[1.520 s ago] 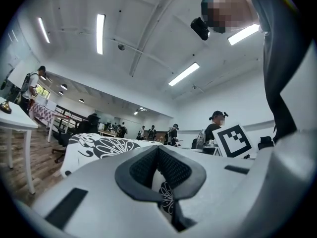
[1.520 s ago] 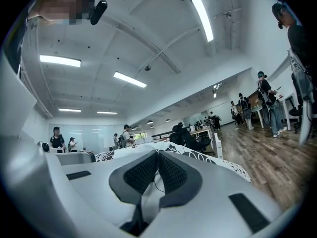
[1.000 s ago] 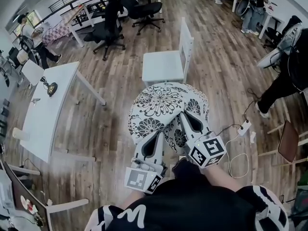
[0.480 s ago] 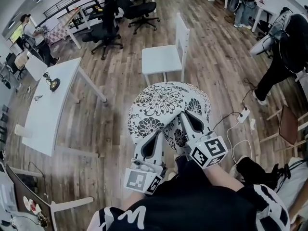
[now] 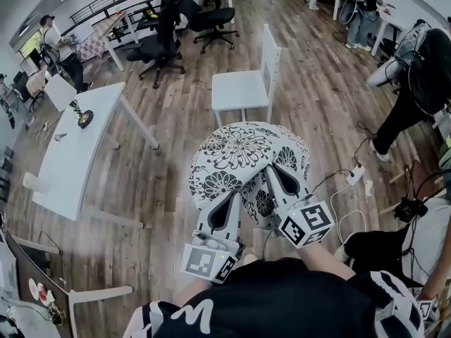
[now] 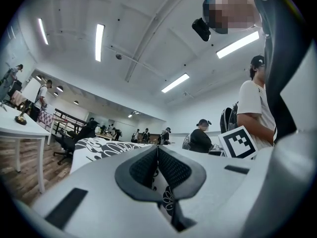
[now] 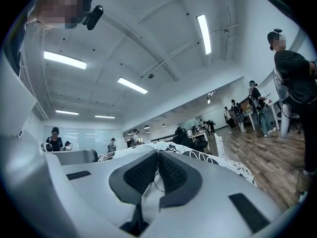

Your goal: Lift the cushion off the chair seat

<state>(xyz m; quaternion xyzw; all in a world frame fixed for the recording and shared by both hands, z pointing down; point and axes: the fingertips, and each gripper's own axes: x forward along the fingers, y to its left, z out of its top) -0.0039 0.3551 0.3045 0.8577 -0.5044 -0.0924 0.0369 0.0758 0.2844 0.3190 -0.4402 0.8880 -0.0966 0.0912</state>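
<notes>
Holding cushion clear of chair, both grippers clamped

Print: the only marks are black-and-white square markers, one set on the left cube (image 5: 209, 263) and one on the right cube (image 5: 306, 222). The cushion (image 5: 243, 157) carries a black floral pattern on white.

Grip: the left gripper (image 5: 227, 201) has its jaws pressed together on the cushion's near edge, with patterned fabric pinched between the dark pads. The right gripper (image 5: 275, 173) is likewise closed on the same edge, just beside the left one. The cushion hangs in the air over the floor (image 5: 169, 167), in front of the person and apart from the white chair (image 5: 243, 90), which stands beyond it.

Change since a second ago: the cushion sits the same in both grippers. The chair and the white counter (image 5: 74, 146) have shifted slightly in the head view, and a dark bundle (image 5: 370, 248) now shows at lower right.

Room: wood-plank floor. Black office chairs (image 5: 165, 44) stand at the far side, with people along the edges. A power strip (image 5: 354, 176) with its cable lies on the floor at right. Strip lights (image 6: 99, 41) run across a white ceiling.
</notes>
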